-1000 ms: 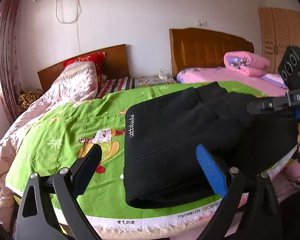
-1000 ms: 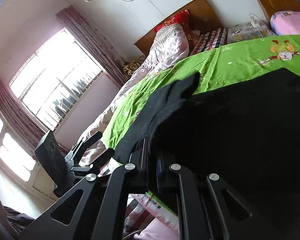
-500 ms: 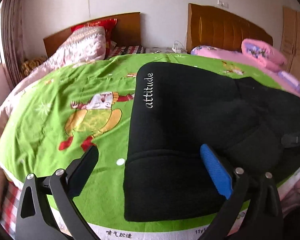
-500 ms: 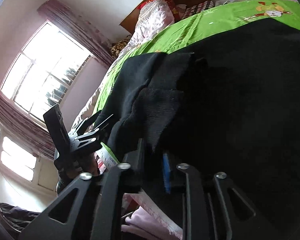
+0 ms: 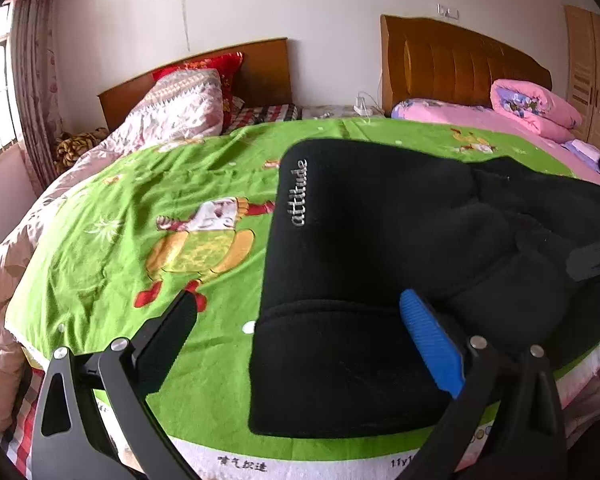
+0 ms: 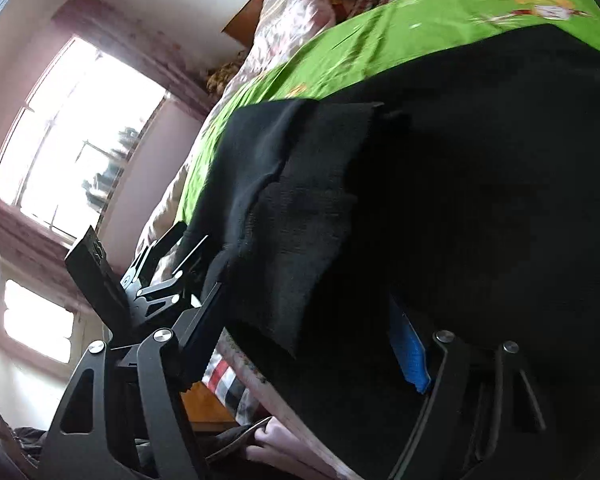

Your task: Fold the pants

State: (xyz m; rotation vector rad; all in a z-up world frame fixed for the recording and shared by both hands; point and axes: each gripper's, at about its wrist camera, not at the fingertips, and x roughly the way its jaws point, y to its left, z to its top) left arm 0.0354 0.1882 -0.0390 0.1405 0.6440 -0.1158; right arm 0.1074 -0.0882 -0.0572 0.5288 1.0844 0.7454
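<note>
Standing nearest at the foot of the bed, left gripper (image 5: pixel 300 344): jaws spread wide, released, nothing pinched; black finger over the green bedspread (image 5: pixel 140 200), blue-padded finger (image 5: pixel 430 344) over the near corner of the pants (image 5: pixel 380 240), whether it touches the cloth cannot be told. Right gripper (image 6: pixel 308 328): jaws have just been opening and now stand apart, a flap of the black cloth lying between them, the pads not pressing it; blue pad (image 6: pixel 410 352) partly hidden behind the fabric. Pants: black, folded into a thick stack, lying flat on the near right part of the green bedspread, close to its white printed border (image 5: pixel 240 460); pale lettering (image 5: pixel 299 192) runs along the left edge; a looser dark layer bunches at the right side. Bedspread: green, cartoon figure (image 5: pixel 200 244) printed just left of the pants. Further back, left: pale patterned quilt (image 5: pixel 172 116) heaped against a red pillow (image 5: pixel 208 68) and a low wooden headboard (image 5: pixel 204 64). Further back, right: second bed with pink cover (image 5: pixel 452 114), rolled pink quilt (image 5: pixel 532 108), taller wooden headboard (image 5: pixel 460 64). Between the beds: white charger and cable (image 5: pixel 362 104). Far left: window (image 6: pixel 76 136) with dark red curtain (image 5: pixel 32 80). Far right: wooden wardrobe (image 5: pixel 592 72). White wall (image 5: pixel 320 0) behind all.
</note>
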